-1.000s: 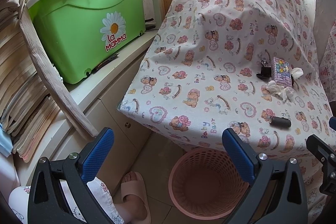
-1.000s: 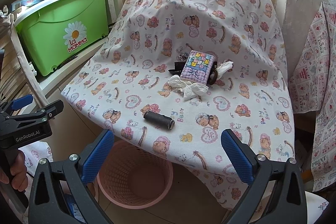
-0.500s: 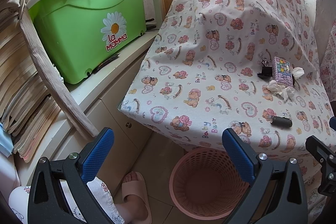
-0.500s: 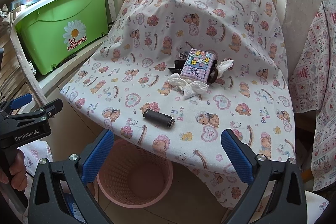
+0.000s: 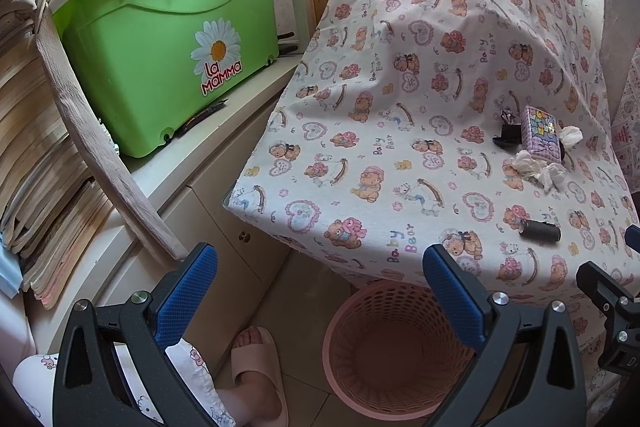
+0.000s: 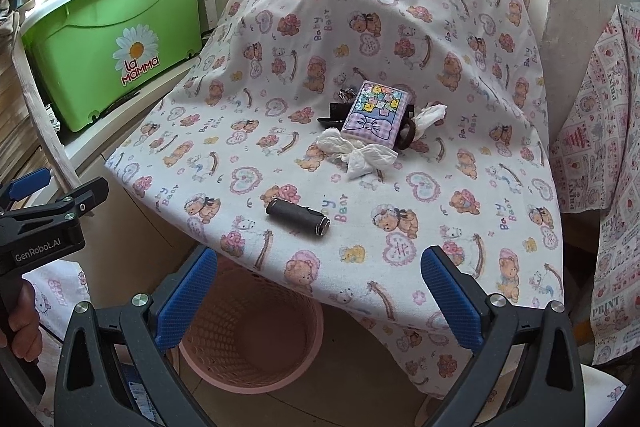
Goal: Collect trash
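Crumpled white tissues (image 6: 357, 152) (image 5: 538, 169) lie on a table draped in a bear-print cloth (image 6: 400, 27) (image 5: 400, 87), beside a purple tissue pack (image 6: 376, 115) (image 5: 540, 133). Another tissue wad (image 6: 430, 115) sits right of the pack. A dark cylinder (image 6: 298, 217) (image 5: 539, 230) lies nearer the table's front edge. A pink mesh basket (image 6: 248, 343) (image 5: 388, 347) stands on the floor under that edge. My right gripper (image 6: 316, 303) is open, low before the table front. My left gripper (image 5: 320, 303) is open, left of the table over the floor, holding nothing.
A green lidded bin (image 5: 168, 55) (image 6: 108, 43) sits on a white cabinet (image 5: 192, 187) left of the table. Stacked papers (image 5: 32, 147) and a cloth strap (image 5: 92, 147) lean at far left. A person's slippered foot (image 5: 256, 367) is by the basket. Printed fabric (image 6: 600, 167) hangs at right.
The right gripper has drifted slightly closer to the table, so the cylinder and tissues look a little nearer. The left view is almost unchanged.
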Motion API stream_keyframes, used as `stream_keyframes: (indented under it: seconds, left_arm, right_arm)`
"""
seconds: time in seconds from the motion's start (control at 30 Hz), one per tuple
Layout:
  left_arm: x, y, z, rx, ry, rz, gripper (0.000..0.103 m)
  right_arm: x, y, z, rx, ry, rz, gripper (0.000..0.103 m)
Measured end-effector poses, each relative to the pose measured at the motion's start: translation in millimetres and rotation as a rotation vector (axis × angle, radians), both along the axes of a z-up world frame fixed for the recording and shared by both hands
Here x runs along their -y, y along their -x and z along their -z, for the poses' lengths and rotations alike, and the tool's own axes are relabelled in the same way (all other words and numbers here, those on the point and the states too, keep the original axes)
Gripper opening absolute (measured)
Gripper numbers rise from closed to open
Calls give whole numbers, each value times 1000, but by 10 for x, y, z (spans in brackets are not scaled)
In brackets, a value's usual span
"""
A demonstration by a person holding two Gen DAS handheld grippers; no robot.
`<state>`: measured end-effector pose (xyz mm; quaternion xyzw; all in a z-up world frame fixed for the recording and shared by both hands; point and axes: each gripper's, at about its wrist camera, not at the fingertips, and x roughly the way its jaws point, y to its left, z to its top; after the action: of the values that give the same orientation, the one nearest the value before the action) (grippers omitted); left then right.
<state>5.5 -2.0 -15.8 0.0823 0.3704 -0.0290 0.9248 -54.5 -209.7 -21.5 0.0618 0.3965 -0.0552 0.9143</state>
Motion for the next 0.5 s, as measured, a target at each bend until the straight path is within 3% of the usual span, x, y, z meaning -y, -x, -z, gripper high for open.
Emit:
stream_keyframes:
  seconds: [0.23,0.5]
  left_arm:
    - [86,-45,47,-7,-14,2,95]
    - [156,-114,26,-6,14,5,91]
  right_arm:
    - [57,-87,28,-59,-57,-39,102]
    - [428,-246,-25,-77,-173,-31,87]
